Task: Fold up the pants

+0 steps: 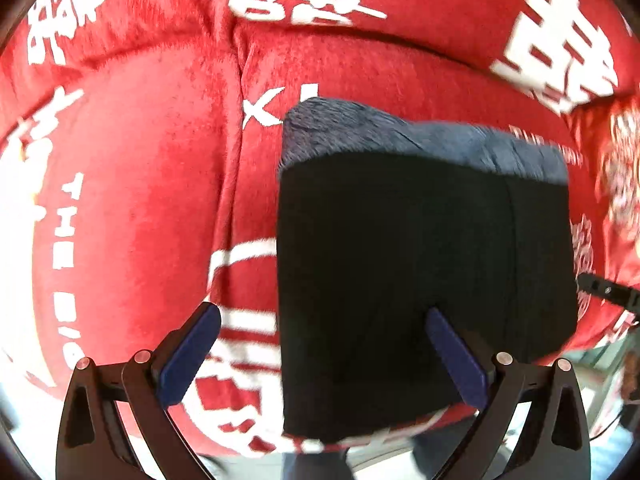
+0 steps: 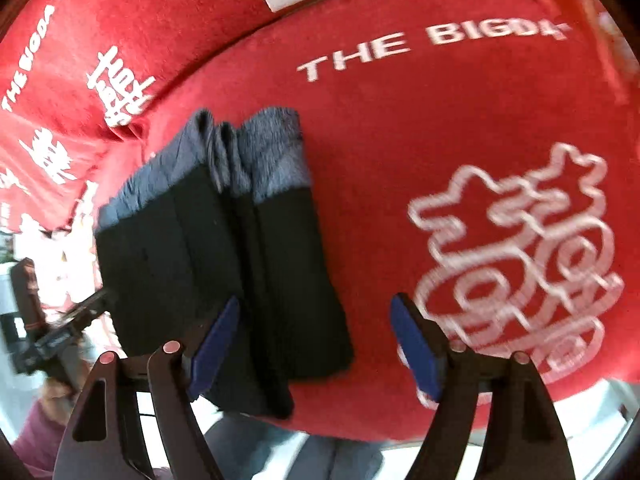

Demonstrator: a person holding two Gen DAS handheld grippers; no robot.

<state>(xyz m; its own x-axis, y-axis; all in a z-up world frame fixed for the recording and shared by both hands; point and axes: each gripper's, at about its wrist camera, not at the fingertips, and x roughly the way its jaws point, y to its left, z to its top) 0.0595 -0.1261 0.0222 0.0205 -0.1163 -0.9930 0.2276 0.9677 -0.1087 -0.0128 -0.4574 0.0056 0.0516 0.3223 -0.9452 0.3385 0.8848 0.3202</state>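
The pants lie folded into a compact black rectangle on a red plush blanket, with grey fleece lining showing along the far edge. My left gripper hangs open above the bundle's left edge, one blue pad over the pants and the other over the blanket. In the right wrist view the pants show several stacked layers and the grey lining. My right gripper is open over the bundle's right edge and holds nothing.
The red blanket bears white characters and "THE BIGDAY" lettering and ends at a near edge along the bottom of both views. The other gripper's black body and a pink sleeve show at the left. A light floor lies below.
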